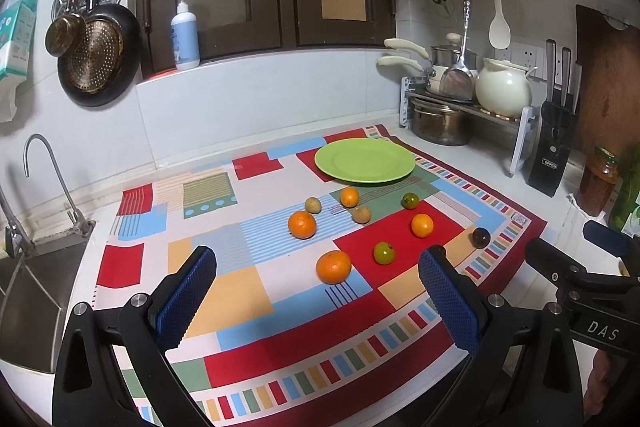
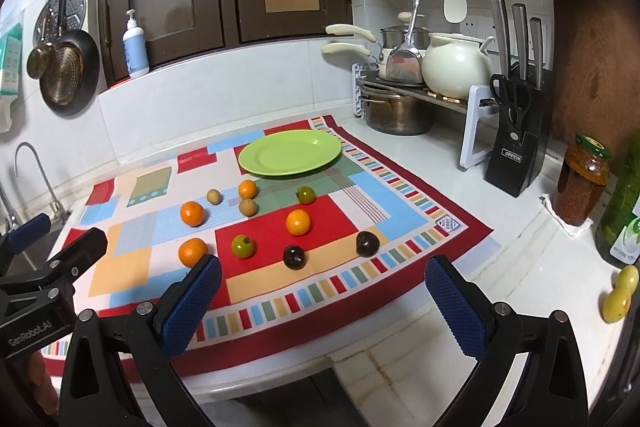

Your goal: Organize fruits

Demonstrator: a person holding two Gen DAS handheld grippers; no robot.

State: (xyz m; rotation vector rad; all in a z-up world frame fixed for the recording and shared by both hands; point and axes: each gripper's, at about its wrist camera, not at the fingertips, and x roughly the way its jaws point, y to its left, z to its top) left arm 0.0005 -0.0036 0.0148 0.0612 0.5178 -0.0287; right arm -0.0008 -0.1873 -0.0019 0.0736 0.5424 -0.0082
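Several fruits lie loose on a patterned mat [image 1: 248, 343] [image 2: 384, 203]: oranges [image 1: 333, 267] [image 2: 193, 253], green tomatoes [image 1: 384, 253] [image 2: 242, 246], brownish round fruits [image 1: 361, 215] [image 2: 248, 207] and dark plums [image 1: 481, 237] [image 2: 294, 257]. A green plate [image 1: 364, 160] [image 2: 290, 152] stands bare at the mat's far side. My left gripper [image 1: 318, 273] is open above the mat's near part, with the nearest orange between its fingers' lines. My right gripper [image 2: 323, 281] is open over the mat's near edge, nothing in it.
A sink with faucet [image 1: 36, 155] is at the left. A pot rack [image 2: 416, 83], knife block [image 2: 516, 147], jar [image 2: 582, 183] and green bottle [image 2: 624, 211] stand at the right. Two yellow fruits [image 2: 620, 293] lie on the counter far right.
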